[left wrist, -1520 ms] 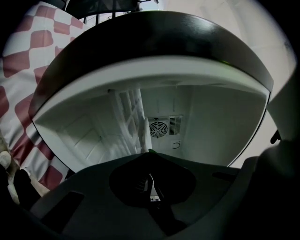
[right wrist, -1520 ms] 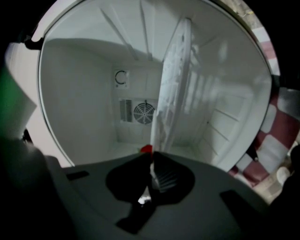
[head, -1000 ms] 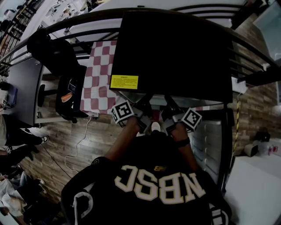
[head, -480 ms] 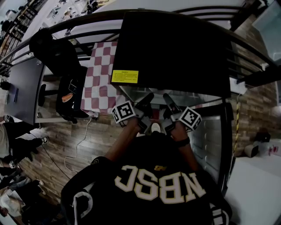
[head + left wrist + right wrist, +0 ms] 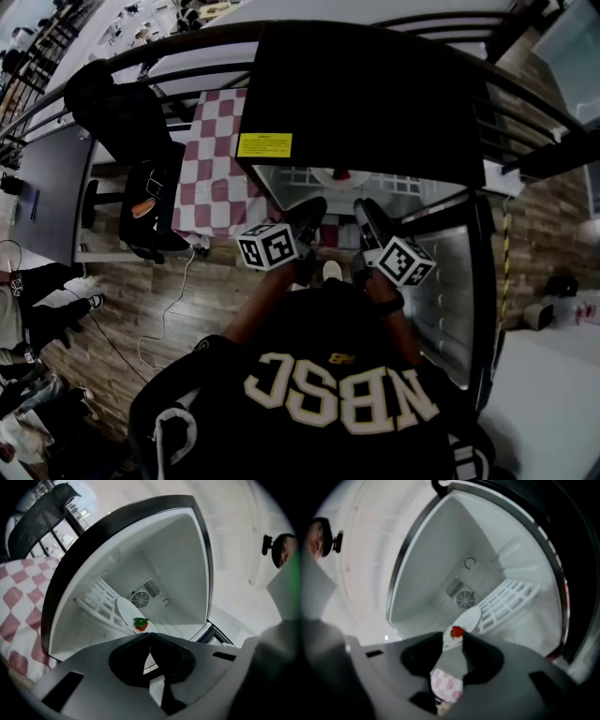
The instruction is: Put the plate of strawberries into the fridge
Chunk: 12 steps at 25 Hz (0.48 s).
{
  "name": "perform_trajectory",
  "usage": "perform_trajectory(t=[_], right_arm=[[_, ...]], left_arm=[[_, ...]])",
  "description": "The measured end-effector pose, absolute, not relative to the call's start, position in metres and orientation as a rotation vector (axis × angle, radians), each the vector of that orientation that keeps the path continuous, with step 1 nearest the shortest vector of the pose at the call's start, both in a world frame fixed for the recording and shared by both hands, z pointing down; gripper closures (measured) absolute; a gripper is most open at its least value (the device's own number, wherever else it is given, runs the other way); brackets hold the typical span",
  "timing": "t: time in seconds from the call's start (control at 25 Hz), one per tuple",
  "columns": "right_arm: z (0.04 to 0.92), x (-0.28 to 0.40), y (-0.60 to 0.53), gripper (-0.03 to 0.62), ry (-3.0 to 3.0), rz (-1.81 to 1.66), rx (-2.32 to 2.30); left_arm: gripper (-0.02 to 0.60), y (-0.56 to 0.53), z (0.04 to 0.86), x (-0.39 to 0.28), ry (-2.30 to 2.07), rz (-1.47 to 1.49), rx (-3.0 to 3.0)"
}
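The black fridge (image 5: 375, 94) stands open in front of me. Inside, a white plate (image 5: 339, 176) with a red strawberry (image 5: 140, 624) rests on the white wire shelf (image 5: 101, 599); the plate (image 5: 467, 619) and strawberry (image 5: 457, 631) also show in the right gripper view. Both grippers hover just outside the opening, apart from the plate. My left gripper (image 5: 309, 216) is shut and holds nothing. My right gripper (image 5: 367, 217) has its jaws apart; they have just been closing, with nothing between them.
The fridge door (image 5: 450, 300) hangs open at my right. A table with a red-and-white checked cloth (image 5: 211, 178) adjoins the fridge on the left, with a black chair (image 5: 141, 197) beside it. A yellow label (image 5: 264, 145) sits on the fridge top. Wooden floor lies below.
Both grippers have risen and rolled in front of the fridge. The fridge's white inside with the plate has come into the head view. The right jaws have spread apart.
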State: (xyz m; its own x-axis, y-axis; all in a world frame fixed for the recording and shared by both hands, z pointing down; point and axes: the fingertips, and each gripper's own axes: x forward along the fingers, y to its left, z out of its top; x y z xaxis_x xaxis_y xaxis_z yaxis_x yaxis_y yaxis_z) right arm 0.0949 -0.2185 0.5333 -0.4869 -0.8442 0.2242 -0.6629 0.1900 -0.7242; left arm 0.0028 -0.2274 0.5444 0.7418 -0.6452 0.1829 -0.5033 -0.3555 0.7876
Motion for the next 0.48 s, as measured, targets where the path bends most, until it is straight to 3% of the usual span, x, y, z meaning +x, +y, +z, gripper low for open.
perform_trajectory(t=[0.24, 0.48], right_arm=[[0.501, 0.102, -0.2, 0.521, 2.447, -0.735, -1.712], [0.476, 0.097, -0.183, 0.557, 2.556, -0.369, -1.895]], left_arm=[[0.565, -0.215, 0.512, 0.001, -1.06, -0.082, 2.34], [0.565, -0.2, 0.483, -0.005, -1.258, 0.034, 2.587]])
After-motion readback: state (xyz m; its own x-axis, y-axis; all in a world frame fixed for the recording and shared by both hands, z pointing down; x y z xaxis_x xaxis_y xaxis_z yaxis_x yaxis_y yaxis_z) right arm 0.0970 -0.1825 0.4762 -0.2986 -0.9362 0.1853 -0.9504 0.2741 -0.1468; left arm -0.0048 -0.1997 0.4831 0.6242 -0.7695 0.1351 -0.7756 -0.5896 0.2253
